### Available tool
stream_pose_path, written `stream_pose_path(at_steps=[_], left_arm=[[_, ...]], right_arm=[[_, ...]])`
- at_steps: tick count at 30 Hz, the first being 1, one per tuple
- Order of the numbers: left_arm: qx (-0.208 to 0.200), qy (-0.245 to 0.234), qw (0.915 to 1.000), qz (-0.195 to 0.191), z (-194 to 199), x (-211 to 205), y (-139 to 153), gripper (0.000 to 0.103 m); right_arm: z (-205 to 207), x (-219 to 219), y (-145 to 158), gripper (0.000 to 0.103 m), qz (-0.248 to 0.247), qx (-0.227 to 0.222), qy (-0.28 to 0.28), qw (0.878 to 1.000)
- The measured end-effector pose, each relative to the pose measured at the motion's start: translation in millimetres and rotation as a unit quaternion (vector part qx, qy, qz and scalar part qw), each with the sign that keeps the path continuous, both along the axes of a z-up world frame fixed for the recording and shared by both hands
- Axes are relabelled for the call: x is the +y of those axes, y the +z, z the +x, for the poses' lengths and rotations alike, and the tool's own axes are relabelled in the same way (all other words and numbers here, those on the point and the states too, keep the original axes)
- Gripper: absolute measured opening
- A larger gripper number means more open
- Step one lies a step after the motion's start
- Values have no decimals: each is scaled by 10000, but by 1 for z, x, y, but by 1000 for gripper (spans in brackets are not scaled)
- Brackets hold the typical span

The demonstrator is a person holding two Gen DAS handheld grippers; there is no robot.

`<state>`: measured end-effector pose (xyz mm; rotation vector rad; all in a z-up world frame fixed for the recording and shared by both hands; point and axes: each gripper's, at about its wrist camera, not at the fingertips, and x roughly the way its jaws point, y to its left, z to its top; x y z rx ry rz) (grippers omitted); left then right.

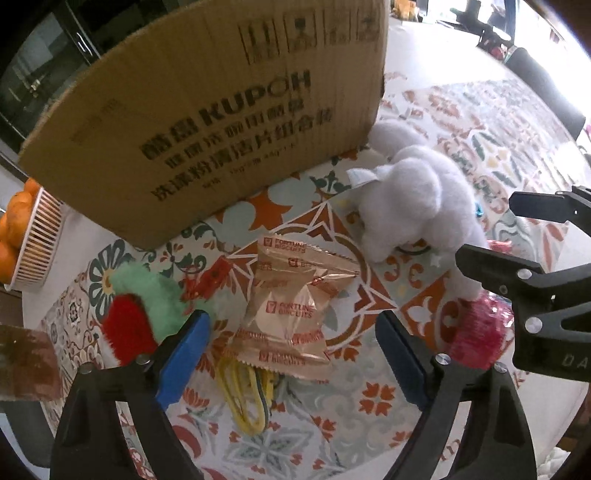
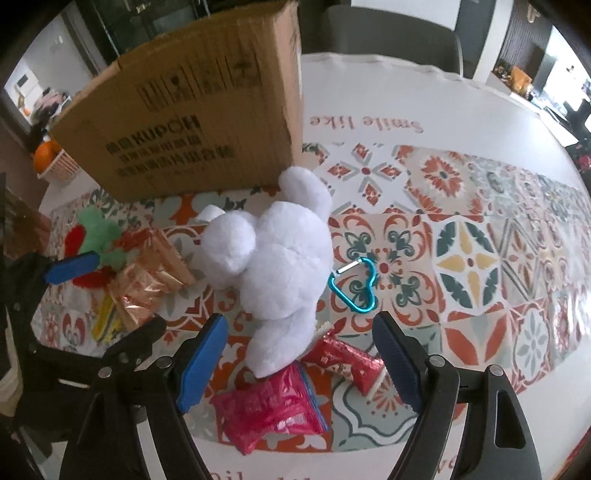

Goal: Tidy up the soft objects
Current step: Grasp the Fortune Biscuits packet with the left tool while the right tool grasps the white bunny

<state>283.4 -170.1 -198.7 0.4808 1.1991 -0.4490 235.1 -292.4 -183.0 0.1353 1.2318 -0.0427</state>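
Observation:
A white plush animal lies on the patterned tablecloth in front of a cardboard box; it also shows in the left wrist view. A green and red plush lies at the left, also in the right wrist view. My left gripper is open and empty above a fortune biscuit wrapper, its left finger beside the green plush. My right gripper is open and empty, with the white plush's leg and a pink bag between its fingers.
The cardboard box stands at the back. A basket of oranges is at the left edge. Yellow bands, a red snack packet and a blue carabiner lie on the cloth. A dark chair stands behind the table.

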Motion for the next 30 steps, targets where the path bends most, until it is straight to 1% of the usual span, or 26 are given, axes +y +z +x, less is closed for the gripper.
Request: stream_pose_path(at_steps=[5,10,11,13,14,16,17,18,19,22,26,28,30], left_arm=[[147,32,9999,46,10,-2,-16,88],[225,131,9996,118,22,-3,-28,80],[217,144,9996,128,24,-3,-30,81],[213,176,9996,68,27,-1,-31,81],[219,223,9995,42,29,-1,-31,80],[223,267,9994,-31,34,0,-30,68],[264,294,9992,-99,36,0,-30,66],[289,304,9990,-140,38,0,-29,60],[299,321,9989,-175,43,3,-28,58],[237,417,9986,-216,47,4,-24,52],[195,477,9982,-298,40,6,-21,51],[146,533,9979,-341,26,11,-15,51],[91,656,9969,-420,24,15,-8,51]], right_arm=[[12,-2,-18,82,3,264,47,9996],[24,1,-29,81,-58,387,164,9991],[26,2,-32,81,-75,422,186,9989],[30,2,-35,76,-54,459,209,9987],[31,2,-37,71,-26,457,207,9987],[33,3,-38,63,29,431,234,9988],[34,3,-39,54,101,431,252,9987],[35,4,-39,48,164,413,265,9987],[35,5,-39,47,263,387,293,9985],[32,9,-40,44,286,309,269,9988],[23,7,-34,42,316,185,186,9992],[19,4,-30,42,341,115,144,9992],[13,1,-23,41,325,-8,98,9994]])
